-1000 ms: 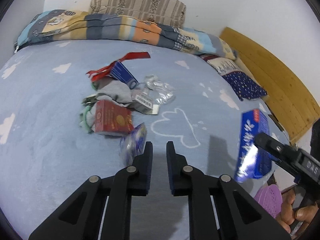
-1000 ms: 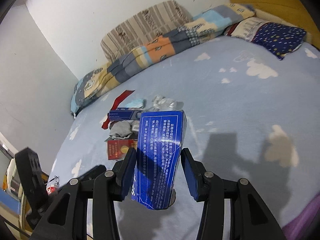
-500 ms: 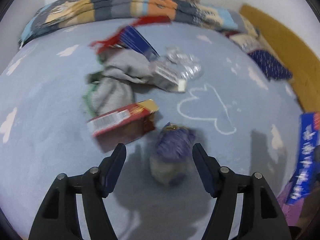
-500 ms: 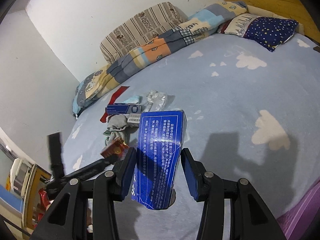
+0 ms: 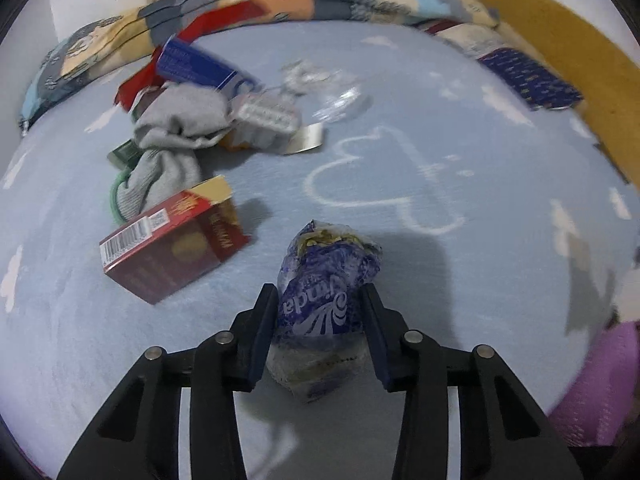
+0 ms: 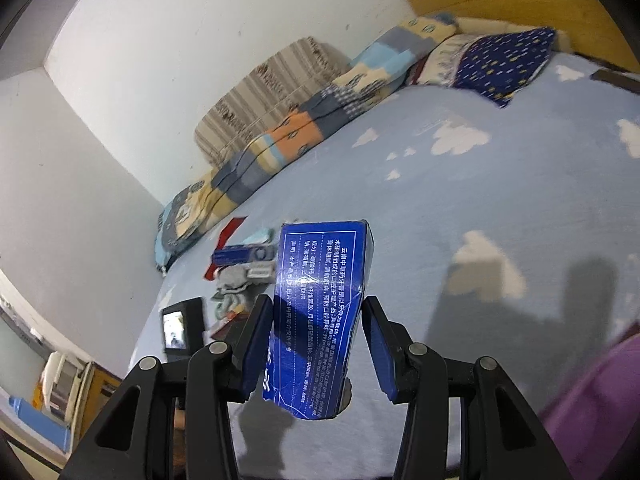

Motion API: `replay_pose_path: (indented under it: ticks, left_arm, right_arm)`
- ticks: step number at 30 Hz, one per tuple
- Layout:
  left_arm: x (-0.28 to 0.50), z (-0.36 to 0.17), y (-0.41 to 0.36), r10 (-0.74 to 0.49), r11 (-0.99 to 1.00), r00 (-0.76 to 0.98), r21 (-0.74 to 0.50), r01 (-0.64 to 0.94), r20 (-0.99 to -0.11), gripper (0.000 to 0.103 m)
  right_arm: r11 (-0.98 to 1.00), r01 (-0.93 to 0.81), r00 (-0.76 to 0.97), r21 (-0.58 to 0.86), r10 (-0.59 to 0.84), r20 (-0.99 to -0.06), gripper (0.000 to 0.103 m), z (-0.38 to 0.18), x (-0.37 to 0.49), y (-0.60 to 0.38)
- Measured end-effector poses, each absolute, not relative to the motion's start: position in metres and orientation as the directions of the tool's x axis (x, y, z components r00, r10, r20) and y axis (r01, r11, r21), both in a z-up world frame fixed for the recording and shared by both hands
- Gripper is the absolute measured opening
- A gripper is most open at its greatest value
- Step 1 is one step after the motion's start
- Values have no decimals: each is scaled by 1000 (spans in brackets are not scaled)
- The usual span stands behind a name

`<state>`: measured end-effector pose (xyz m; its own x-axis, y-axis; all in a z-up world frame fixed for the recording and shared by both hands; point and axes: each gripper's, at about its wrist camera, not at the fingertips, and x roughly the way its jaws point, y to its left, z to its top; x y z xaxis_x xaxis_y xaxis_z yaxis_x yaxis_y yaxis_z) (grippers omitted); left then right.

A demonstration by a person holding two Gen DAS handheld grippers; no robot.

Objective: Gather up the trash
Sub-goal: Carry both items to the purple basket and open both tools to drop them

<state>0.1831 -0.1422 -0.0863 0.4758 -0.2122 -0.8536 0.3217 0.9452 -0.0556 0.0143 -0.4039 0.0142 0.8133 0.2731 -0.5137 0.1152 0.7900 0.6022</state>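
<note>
While the right claw (image 6: 318,344) stays out over the bed (image 6: 500,208) gripping a blue box (image 6: 320,304), the left claw (image 5: 320,328) is closing around a crumpled blue wrapper (image 5: 326,292) lying on the sheet. Wrapper sits between the jaws; both pads look to be at its sides, squeeze not finished. It is probably taken low and near its base because the body is soft and puffy there, so the pads get bulk to bite on.

Wrapper long axis runs away from the left camera, straight along the fingers; its open, torn end points toward the far pile, printed end lies under the claw. Still resting on the bed, not lifted.

Blue box is clamped across its narrow faces, upright-ish, long axis along the right claw's fingers, top end pointing away toward the wall, bottom end ragged. Held clear of the bed, likely parked there until there's somewhere to drop it.

Rest of the trash is in a heap past the wrapper: red box (image 5: 172,244) just beside it on its left, grey sock (image 5: 176,136), another blue carton (image 5: 196,64), clear plastic (image 5: 328,92). Bin not in view.
</note>
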Motion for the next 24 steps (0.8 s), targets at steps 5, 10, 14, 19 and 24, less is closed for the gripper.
replay_pose_path:
  ticks: [5,10,14,19,24]
  left_arm:
    - [140,-44,-175,-399,857,451,-151,492,-798,41]
    - [94,-11,-237,-570,698,321,-240,675,-756,41]
    - [55,5,-290,-632,581,218,-269,768,-744,41]
    - [14,15,-341,-644,474,119,-272,838,-756,41]
    - [-13,9,-385,-622,411,34,-290,864,-782,41]
  right_arm:
    - [809,192,818,556,181,-546,49,13,-34,-440]
    - [789,325,782,521,86,-618,49,-8,-92,-480]
    - [750,419,751,511,31,-660,49,-24,-126,-509]
    - [716,478,734,509,-7,-679,50,-30,-159,-528]
    - [690,518,716,506,-25,-698,51,-39,-175,-537]
